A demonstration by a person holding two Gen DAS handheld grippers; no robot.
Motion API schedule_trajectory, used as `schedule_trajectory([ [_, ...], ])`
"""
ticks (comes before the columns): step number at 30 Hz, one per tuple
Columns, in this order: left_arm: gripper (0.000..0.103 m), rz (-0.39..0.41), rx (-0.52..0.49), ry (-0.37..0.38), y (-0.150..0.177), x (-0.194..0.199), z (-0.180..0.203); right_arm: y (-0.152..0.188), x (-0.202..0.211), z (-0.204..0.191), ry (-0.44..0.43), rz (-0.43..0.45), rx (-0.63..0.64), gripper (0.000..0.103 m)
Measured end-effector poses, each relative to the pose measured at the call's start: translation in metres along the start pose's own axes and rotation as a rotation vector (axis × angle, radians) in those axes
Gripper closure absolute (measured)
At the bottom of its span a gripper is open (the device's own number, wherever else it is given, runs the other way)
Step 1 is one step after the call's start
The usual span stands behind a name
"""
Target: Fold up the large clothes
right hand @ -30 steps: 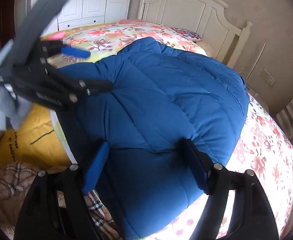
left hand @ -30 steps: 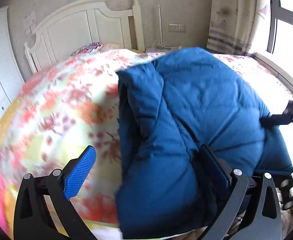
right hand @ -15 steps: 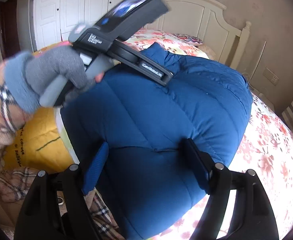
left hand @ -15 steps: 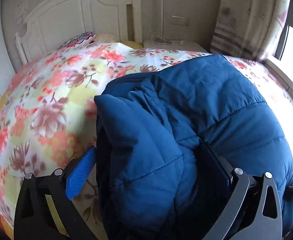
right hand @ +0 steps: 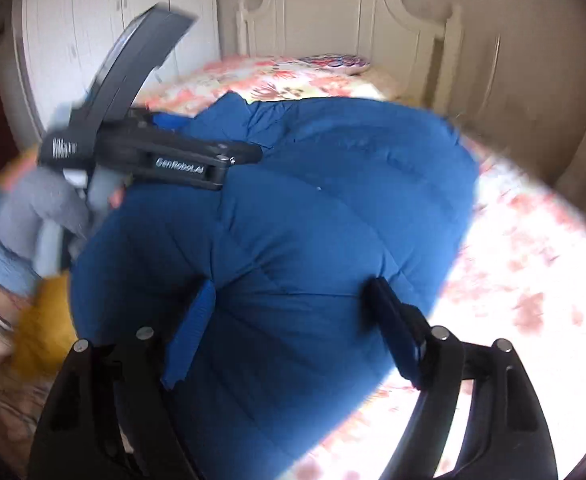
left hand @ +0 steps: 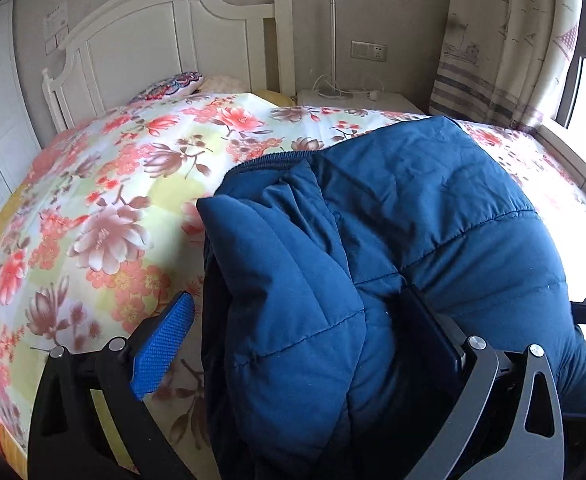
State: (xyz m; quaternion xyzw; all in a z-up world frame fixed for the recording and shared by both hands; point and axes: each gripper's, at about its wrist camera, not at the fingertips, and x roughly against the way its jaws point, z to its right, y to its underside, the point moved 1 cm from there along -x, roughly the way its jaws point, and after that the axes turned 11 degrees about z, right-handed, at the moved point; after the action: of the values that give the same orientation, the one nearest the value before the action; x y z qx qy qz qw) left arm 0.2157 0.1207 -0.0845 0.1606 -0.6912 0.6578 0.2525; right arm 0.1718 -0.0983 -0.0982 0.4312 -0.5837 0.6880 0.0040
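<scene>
A blue padded jacket [left hand: 413, 220] lies folded in a thick heap on the floral bedspread [left hand: 105, 208]. My left gripper [left hand: 299, 296] stands open over the jacket's left edge. Its right finger digs into the padding, while its blue left pad [left hand: 165, 344] hangs free just beside the fabric. In the right wrist view the jacket [right hand: 313, 208] fills the middle. My right gripper [right hand: 291, 286] has its jaws wide, and both pads press into a thick bulge of padding. Creases radiate from each fingertip. A grey-gloved hand [right hand: 41, 208] grips the left gripper's black frame [right hand: 165, 160] at the jacket's left side.
A white headboard [left hand: 173, 40] and a patterned pillow [left hand: 173, 84] close off the far end of the bed. A nightstand [left hand: 357, 100] and a curtain [left hand: 493, 40] stand at the back right. White wardrobe doors [right hand: 93, 20] and yellow fabric [right hand: 45, 328] are to the left.
The left gripper swung in over the jacket's left edge, then held still. The right view shifted and rolled, while the padding stayed between its pads.
</scene>
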Motion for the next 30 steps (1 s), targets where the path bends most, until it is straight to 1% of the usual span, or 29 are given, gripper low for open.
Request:
schedule_trajectory([
  [2, 0.004, -0.005, -0.001, 0.002, 0.0, -0.001, 0.0, -0.002, 0.0, -0.005, 0.025, -0.009, 0.029, 0.024],
  [4, 0.004, -0.011, 0.007, 0.015, -0.001, -0.001, -0.001, -0.004, 0.003, -0.006, 0.03, -0.001, 0.006, 0.023],
  [5, 0.004, -0.022, 0.021, 0.034, -0.001, 0.0, -0.003, -0.005, 0.005, -0.005, 0.025, 0.001, -0.012, 0.021],
  [7, 0.004, -0.037, 0.073, 0.065, -0.004, 0.01, -0.014, -0.007, 0.018, 0.0, 0.006, -0.003, -0.067, 0.017],
  [9, 0.005, -0.004, 0.149, 0.069, -0.003, 0.032, -0.03, -0.005, 0.033, 0.01, -0.019, 0.012, -0.12, 0.016],
  [10, 0.005, 0.013, 0.178, 0.08, -0.002, 0.042, -0.037, -0.003, 0.044, 0.018, -0.043, 0.042, -0.178, 0.012],
  [11, 0.005, 0.016, 0.204, 0.099, 0.001, 0.048, -0.043, 0.0, 0.052, 0.025, -0.057, 0.061, -0.226, 0.004],
  [12, 0.005, 0.006, 0.227, 0.118, 0.005, 0.052, -0.048, 0.003, 0.058, 0.033, -0.077, 0.076, -0.291, 0.002],
  [13, 0.005, -0.024, 0.259, 0.149, 0.012, 0.053, -0.054, 0.008, 0.06, 0.04, -0.107, 0.078, -0.358, 0.002],
  [15, 0.004, -0.099, 0.307, 0.211, 0.031, 0.049, -0.06, 0.017, 0.053, 0.048, -0.16, 0.058, -0.432, 0.002],
  [16, 0.004, -0.116, 0.328, 0.235, 0.041, 0.046, -0.062, 0.022, 0.047, 0.048, -0.175, 0.032, -0.45, 0.002],
  [18, 0.004, -0.131, 0.386, 0.291, 0.056, 0.042, -0.065, 0.035, 0.024, 0.045, -0.185, -0.06, -0.469, 0.002],
  [19, 0.004, -0.135, 0.421, 0.319, 0.062, 0.04, -0.067, 0.042, 0.015, 0.044, -0.235, -0.07, -0.516, 0.002],
  [20, 0.004, -0.139, 0.445, 0.336, 0.066, 0.038, -0.067, 0.046, 0.011, 0.045, -0.248, -0.059, -0.545, 0.002],
  [23, 0.004, -0.145, 0.504, 0.402, 0.074, 0.03, -0.069, 0.046, 0.005, 0.047, -0.259, -0.065, -0.552, 0.002],
  [26, 0.004, -0.128, 0.49, 0.436, 0.076, 0.028, -0.069, 0.044, 0.002, 0.048, -0.261, -0.066, -0.552, 0.002],
  [30, 0.004, -0.102, 0.49, 0.478, 0.08, 0.025, -0.068, 0.049, 0.0, 0.046, -0.278, -0.036, -0.567, 0.002],
])
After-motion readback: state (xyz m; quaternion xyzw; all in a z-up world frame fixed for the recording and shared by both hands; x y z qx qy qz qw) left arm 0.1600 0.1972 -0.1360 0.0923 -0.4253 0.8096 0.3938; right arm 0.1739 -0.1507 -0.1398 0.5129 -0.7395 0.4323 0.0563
